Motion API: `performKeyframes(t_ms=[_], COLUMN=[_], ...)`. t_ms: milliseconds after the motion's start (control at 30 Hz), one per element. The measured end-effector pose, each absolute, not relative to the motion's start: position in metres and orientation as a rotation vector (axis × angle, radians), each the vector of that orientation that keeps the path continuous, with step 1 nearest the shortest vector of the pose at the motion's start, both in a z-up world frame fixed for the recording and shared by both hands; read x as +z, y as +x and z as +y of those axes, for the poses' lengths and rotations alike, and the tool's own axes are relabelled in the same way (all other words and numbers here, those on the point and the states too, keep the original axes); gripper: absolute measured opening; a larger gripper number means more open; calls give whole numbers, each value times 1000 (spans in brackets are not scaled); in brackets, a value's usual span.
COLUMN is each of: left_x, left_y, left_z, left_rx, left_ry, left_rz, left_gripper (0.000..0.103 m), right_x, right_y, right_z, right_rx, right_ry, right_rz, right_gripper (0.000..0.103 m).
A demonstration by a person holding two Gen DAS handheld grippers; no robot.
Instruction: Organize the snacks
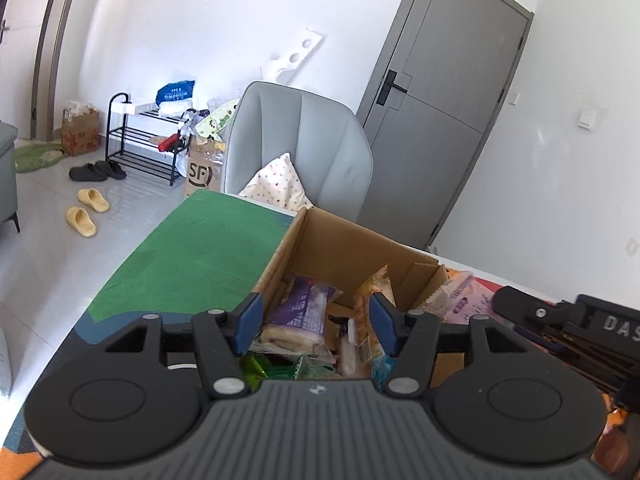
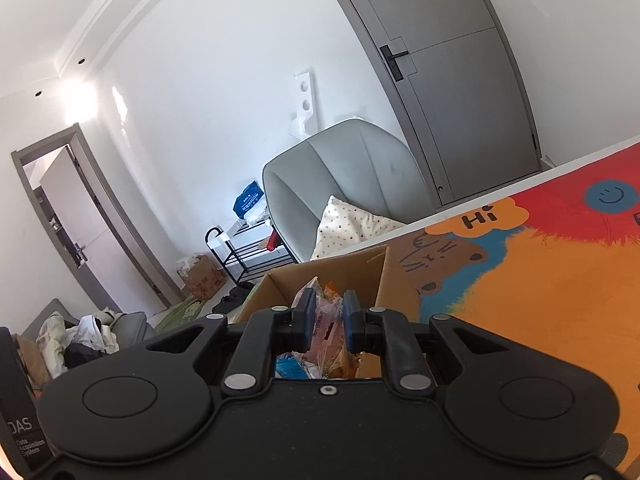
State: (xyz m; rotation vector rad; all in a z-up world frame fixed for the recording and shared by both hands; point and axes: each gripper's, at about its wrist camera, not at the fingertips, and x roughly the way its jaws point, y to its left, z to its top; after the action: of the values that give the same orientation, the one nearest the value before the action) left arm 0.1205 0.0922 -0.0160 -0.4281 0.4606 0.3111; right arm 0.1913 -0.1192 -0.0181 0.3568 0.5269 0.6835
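You are working in a home, in a lived-in room. At 10 o'clock a black shoe rack (image 1: 140, 140) stands by the wall, with yellow slippers (image 1: 87, 210) and dark shoes (image 1: 97, 171) on the tiled floor. At 12 o'clock a grey armchair (image 1: 304, 144) holds a dotted cushion (image 1: 277, 184); at 1 o'clock is a grey door (image 1: 444, 92).

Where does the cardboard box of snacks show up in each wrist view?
Left wrist: cardboard box sits centre, just beyond the fingers, on the green part of the mat.
Right wrist: cardboard box lies low centre, behind the fingers, left of the orange mat.
Shared landmark: grey armchair behind the box.
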Motion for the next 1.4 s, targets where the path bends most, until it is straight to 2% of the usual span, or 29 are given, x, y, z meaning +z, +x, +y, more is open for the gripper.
performKeyframes(t_ms=[200, 267, 333, 633, 700, 767, 867, 1200, 1300, 1400], left_x=[-9, -5, -3, 6, 8, 10, 10, 5, 7, 10], left_y=[110, 106, 104, 95, 93, 92, 93, 99, 98, 94], left_z=[101, 104, 110, 120, 120, 119, 119, 96, 86, 75], left_rx=[264, 291, 297, 349, 353, 362, 368, 340, 330, 318], left_ry=[-442, -437, -442, -452, -450, -444, -439, -424, -406, -379], left_rz=[459, 441, 426, 417, 414, 410, 409, 451, 461, 453], left_gripper=[59, 68, 70, 71, 72, 74, 77, 84, 87, 91], right_x=[-16, -15, -13, -7, -8, -9, -11, -15, -13, -10], right_y=[193, 192, 192, 193, 197, 200, 198, 186, 177, 169], right_z=[-95, -91, -87, -84, -81, -82, -91, -138, -152, -165], right_rx=[703, 708, 709, 714, 700, 711, 692, 609, 593, 571], right_ry=[338, 338, 338, 338, 337, 357, 374, 369, 359, 346], right_rz=[533, 535, 532, 532, 544, 559, 559, 558, 544, 528], right_gripper=[16, 16, 16, 17, 24, 39, 48, 60, 67, 78])
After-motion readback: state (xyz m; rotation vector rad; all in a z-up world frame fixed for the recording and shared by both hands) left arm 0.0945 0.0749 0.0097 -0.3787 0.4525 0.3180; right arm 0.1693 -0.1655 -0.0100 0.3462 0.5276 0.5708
